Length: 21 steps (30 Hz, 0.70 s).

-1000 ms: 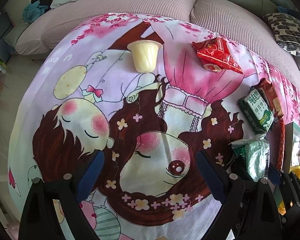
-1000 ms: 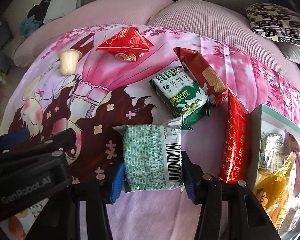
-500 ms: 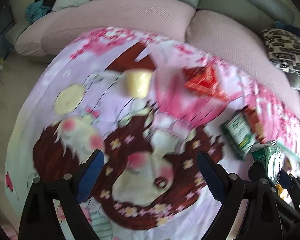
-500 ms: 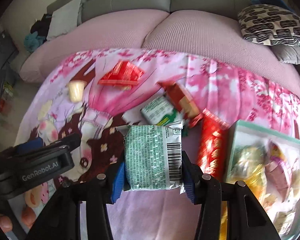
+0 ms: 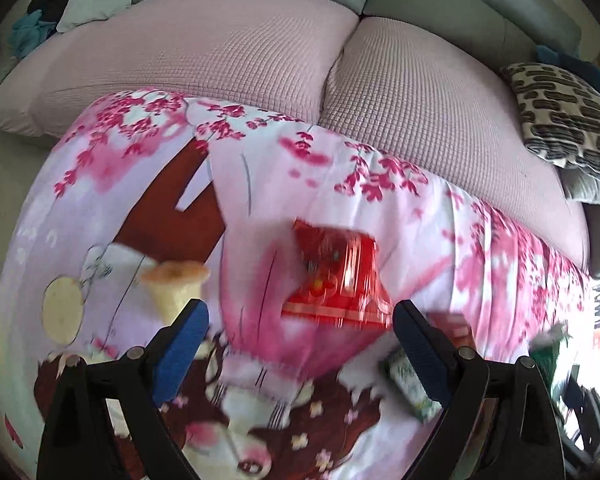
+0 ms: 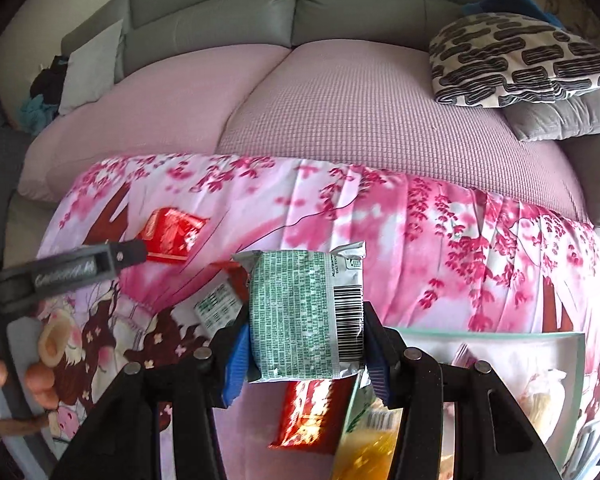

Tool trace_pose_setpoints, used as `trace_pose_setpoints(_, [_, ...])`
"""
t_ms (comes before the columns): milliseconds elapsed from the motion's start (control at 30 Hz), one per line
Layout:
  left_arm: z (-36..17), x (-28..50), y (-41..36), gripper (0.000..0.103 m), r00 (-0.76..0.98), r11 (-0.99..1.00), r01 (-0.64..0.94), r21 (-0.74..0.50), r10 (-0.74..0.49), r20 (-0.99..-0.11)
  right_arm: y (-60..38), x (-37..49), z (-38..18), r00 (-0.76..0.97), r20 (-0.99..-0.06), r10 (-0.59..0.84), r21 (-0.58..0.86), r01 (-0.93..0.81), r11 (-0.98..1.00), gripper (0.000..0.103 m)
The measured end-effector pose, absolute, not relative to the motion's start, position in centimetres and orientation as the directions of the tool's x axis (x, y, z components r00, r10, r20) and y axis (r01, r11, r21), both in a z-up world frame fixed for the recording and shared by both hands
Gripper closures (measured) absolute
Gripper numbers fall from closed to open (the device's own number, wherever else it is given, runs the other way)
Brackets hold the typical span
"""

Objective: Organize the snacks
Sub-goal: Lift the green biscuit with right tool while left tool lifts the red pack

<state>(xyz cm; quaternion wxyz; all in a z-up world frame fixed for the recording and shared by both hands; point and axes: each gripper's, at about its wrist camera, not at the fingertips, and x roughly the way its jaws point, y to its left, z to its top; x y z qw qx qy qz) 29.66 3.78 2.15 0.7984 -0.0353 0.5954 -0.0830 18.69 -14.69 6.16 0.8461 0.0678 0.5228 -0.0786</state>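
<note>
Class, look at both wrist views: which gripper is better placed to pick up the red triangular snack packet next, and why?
Left. The left gripper is open with the red packet lying ahead between its fingers, while the right gripper is already shut on the green packet.

Green-white printed packet, shiny red pouch, pink blossom-print cartoon sheet, black-and-white patterned pillow upper right.

No legible text. Green packet: barcode + tiny print, unreadable. Left gripper arm lettering blurred. Red packet print smeared.
</note>
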Motion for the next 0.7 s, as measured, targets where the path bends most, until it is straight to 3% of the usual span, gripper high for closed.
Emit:
trace_pose_setpoints(167, [0.5,31.8,2.7,0.013,0.242,0.977,0.077,-0.198,-0.211,-0.947,-15.9,18.9,5.7,0.43,-0.901,-0.055,0.043,0.215,0.976,0.051])
trace_pose_setpoints(267, [-0.7,32.3,2.1,0.031,0.226,0.976,0.068,-0.205,-0.215,-0.95,-16.3,19.0,5.1,0.417,-0.907,-0.058,0.038,0.218,0.975,0.051])
trace_pose_setpoints(567, [-1.8,31.9,0.9,0.047,0.239,0.976,0.053,-0.209,-0.216,-0.947,-17.1,18.8,4.3,0.404,-0.914,-0.04,0.06,0.232,0.971,0.051])
trace_pose_setpoints(700, [-1.1,30.7,1.5,0.048,0.251,0.973,0.033,-0.23,-0.231,-0.94,-16.9,18.4,4.2,0.404,-0.914,-0.025,0.074,0.229,0.971,0.051])
